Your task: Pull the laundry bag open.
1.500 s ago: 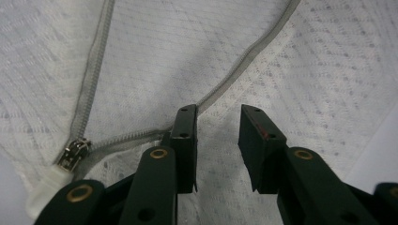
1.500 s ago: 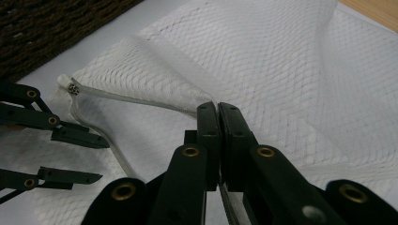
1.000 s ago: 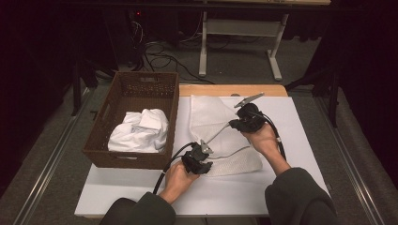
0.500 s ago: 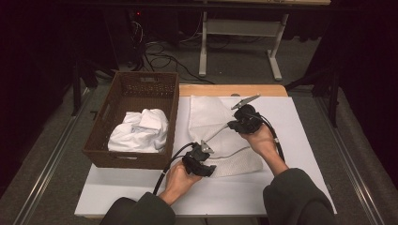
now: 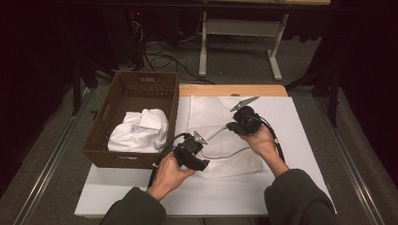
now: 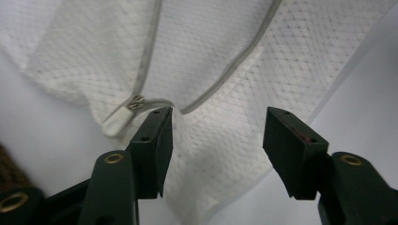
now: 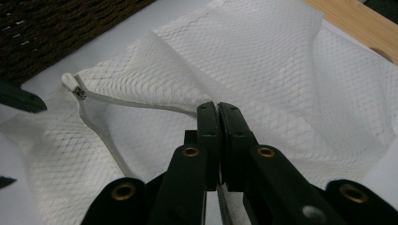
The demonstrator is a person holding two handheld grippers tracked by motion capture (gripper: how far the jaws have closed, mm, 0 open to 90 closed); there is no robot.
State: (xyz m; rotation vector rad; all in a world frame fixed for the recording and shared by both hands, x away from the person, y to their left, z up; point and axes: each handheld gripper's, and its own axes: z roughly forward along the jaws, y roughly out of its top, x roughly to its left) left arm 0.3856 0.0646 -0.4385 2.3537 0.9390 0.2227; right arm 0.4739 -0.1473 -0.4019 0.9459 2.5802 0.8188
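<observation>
A white mesh bag [image 5: 220, 136] with a grey zipper lies on the white table [image 5: 291, 122]. My right gripper [image 5: 231, 125] is shut on the bag's zipper edge [image 7: 155, 107] and holds that edge lifted; its jaws [image 7: 218, 108] are pressed together. My left gripper [image 5: 205, 152] hovers over the bag's near-left part, open. Its jaws [image 6: 218, 117] have just been opening, with mesh below them and nothing gripped. The zipper pull [image 6: 136, 102] lies beside the left jaw's tip and also shows in the right gripper view [image 7: 79, 91].
A dark wicker basket [image 5: 145, 84] stands on the table's left side with a bundle of white cloth [image 5: 141, 133] in it. A wooden strip [image 5: 234, 90] runs along the table's far edge. Beyond are a metal stand and cables on the floor.
The left gripper's jaws have spread apart and the left hand has risen a little off the bag. The right gripper has stayed put, still closed on the zipper edge.
</observation>
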